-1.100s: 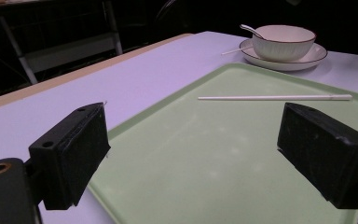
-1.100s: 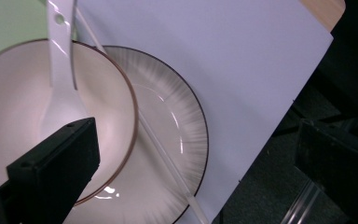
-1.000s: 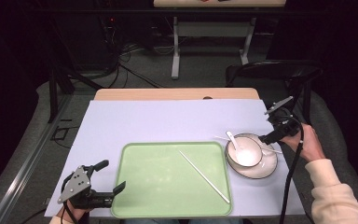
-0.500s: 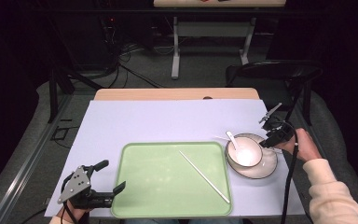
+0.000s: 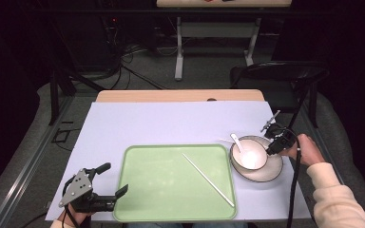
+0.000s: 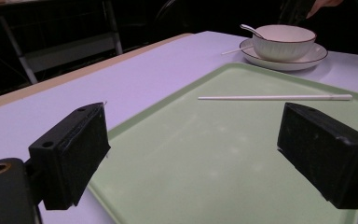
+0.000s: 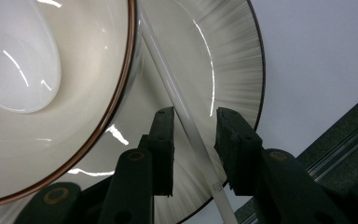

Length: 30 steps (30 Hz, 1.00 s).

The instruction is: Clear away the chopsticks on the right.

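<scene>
Chopstick, thin white plastic, lying on round white saucer just right of cream brown-rimmed bowl, far right of table | right gripper: jaws just closing, astride chopstick, pads not pressing | left gripper: released, over pale green tray, near left

A pale lavender desk with a light wooden far edge carries a mint-green plastic tray. On the tray lies a white slender chopstick. The cream ceramic bowl has a thin brown rim line, and the cream round saucer under it a dark edge. A white spoon sits in the bowl. Both claws are black.
</scene>
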{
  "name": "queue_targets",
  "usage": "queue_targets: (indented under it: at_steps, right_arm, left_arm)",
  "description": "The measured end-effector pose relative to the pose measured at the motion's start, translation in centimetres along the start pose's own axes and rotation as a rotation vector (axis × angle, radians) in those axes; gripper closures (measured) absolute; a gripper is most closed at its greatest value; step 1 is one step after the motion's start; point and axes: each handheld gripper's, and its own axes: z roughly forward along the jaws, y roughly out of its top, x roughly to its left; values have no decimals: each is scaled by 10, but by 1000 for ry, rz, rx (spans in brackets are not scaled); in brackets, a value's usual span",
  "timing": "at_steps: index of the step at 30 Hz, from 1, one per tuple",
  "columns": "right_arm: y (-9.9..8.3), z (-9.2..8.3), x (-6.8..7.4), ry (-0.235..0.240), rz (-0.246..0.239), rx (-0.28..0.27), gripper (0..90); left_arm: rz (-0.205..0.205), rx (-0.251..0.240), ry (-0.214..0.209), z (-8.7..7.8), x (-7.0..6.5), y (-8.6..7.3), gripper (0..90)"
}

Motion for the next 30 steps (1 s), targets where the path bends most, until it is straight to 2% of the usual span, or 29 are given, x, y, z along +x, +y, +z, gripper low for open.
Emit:
queue_targets:
  at_steps: [9,16,20,26,29,30]
  right_arm:
    - [-1,7,3,-11,-10,5,792]
    - [-2,8,3,-34,18,-2,834]
    - [-3,8,4,-32,62,-11,836]
    - [-3,-1,7,-67,120,-24,837]
    - [-3,-9,10,-82,166,-52,837]
    - [-3,-14,11,-83,196,-43,837]
  left_arm:
    - [2,2,1,0,0,0,86]
    - [1,-1,1,0,0,0,86]
    - [3,-2,1,0,0,0,86]
    - [2,-1,1,0,0,0,86]
    - [3,0,1,0,0,0,86]
    - [2,-1,1,0,0,0,86]
